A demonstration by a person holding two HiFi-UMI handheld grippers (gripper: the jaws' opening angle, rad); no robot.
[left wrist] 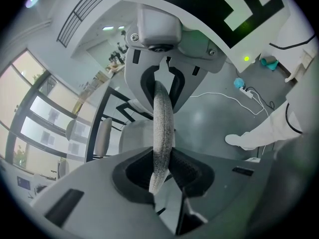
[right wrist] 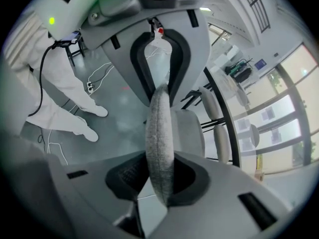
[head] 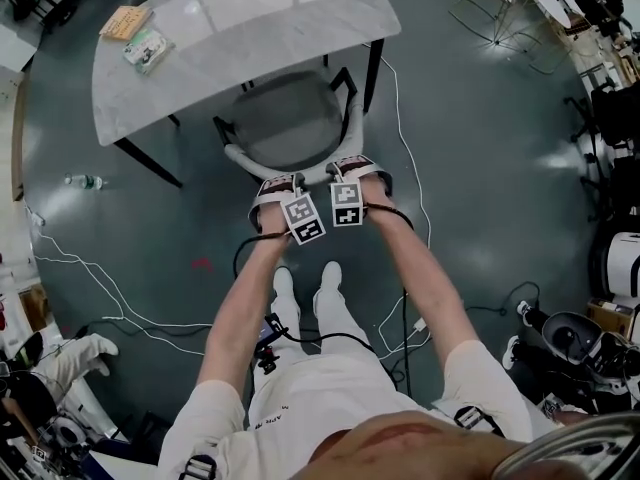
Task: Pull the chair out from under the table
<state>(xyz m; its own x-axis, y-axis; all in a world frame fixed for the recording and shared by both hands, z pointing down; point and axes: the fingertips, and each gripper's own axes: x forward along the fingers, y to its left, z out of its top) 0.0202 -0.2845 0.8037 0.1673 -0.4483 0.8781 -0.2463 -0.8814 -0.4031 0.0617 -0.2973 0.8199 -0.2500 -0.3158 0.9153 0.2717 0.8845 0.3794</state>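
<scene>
The left gripper (head: 279, 184) and right gripper (head: 352, 166) each clamp the back rim (left wrist: 162, 128) of the chair (head: 290, 118), side by side. Its seat lies just beyond them, part under the table (head: 230, 38). Pull the 2 evenly, straight back, to avoid twisting.

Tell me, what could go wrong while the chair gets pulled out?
The chair might bump the person's shoes, right behind it. A leg could snag the white cable on the floor beside it. The left gripper and right gripper pinch only the thin backrest, so it may slip.
</scene>
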